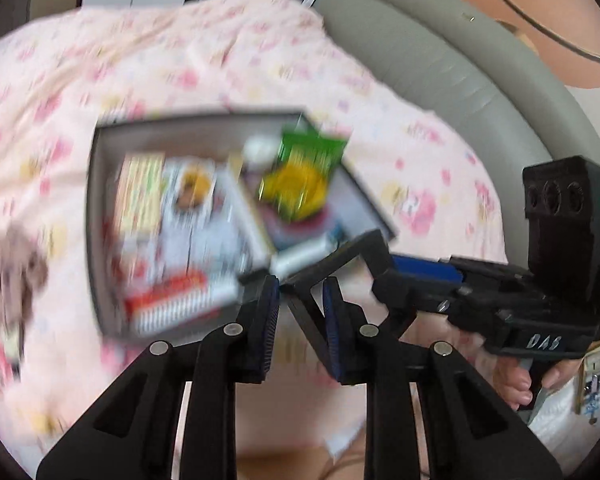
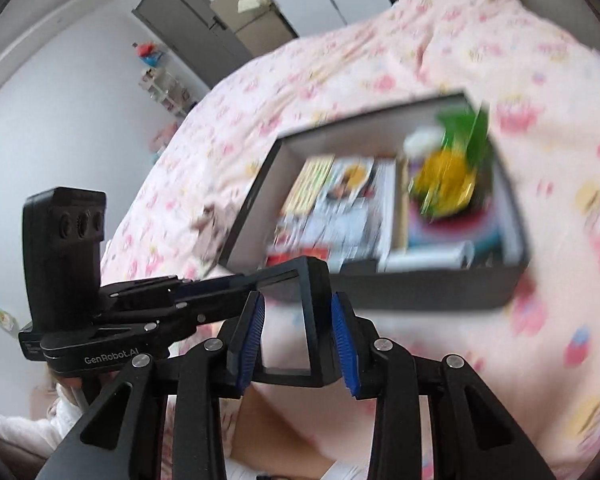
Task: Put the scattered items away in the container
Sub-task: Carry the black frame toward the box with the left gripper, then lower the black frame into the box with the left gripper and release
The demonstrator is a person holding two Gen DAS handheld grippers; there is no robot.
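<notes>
My gripper pads (image 2: 256, 344) blue; box (image 2: 420, 288) dark outside, white inside; packet (image 1: 304, 172) green-yellow; bedcover (image 2: 380, 60) pale pink, pink-yellow print.

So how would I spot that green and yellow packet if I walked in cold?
Look at the pink flowery bedcover, then the dark open box resting on it. The packet lies in the box's right-hand section, towards the far corner. It is the only bright green and yellow thing there; the left section holds flat printed booklets.

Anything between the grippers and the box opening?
No lid: the box is open-topped on the bedspread. Only a black frame-like piece sits between the fingers of the right gripper, near the box's front wall; blur hides whether it's gripped. Both compartments already hold items.
</notes>
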